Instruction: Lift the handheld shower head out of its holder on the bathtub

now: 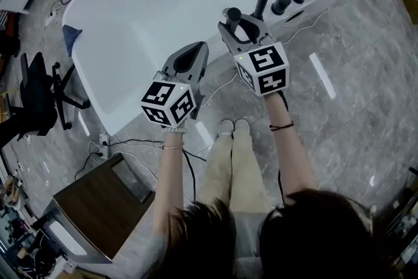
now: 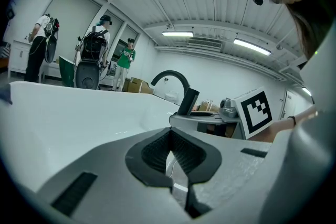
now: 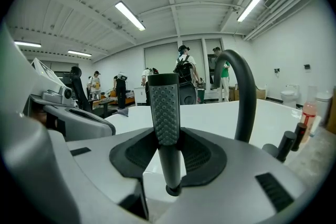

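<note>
Shower head [image 3: 165, 107] clamped in right tool [image 1: 239, 26] above white bathtub [image 1: 144, 3]; left tool [image 1: 198, 49] closed, empty.

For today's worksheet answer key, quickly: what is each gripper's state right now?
Left gripper: closed, nothing between its jaws.
Right gripper: closed on the handheld shower head.

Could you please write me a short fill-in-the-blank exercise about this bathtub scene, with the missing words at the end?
1. The right gripper is shut on the ___.
2. The left gripper holds ___.
3. The bathtub is ___ in colour.
4. In the right gripper view, the faucet stands to the ___ of the held thing.
Missing words: shower head; nothing; white; right.
</note>
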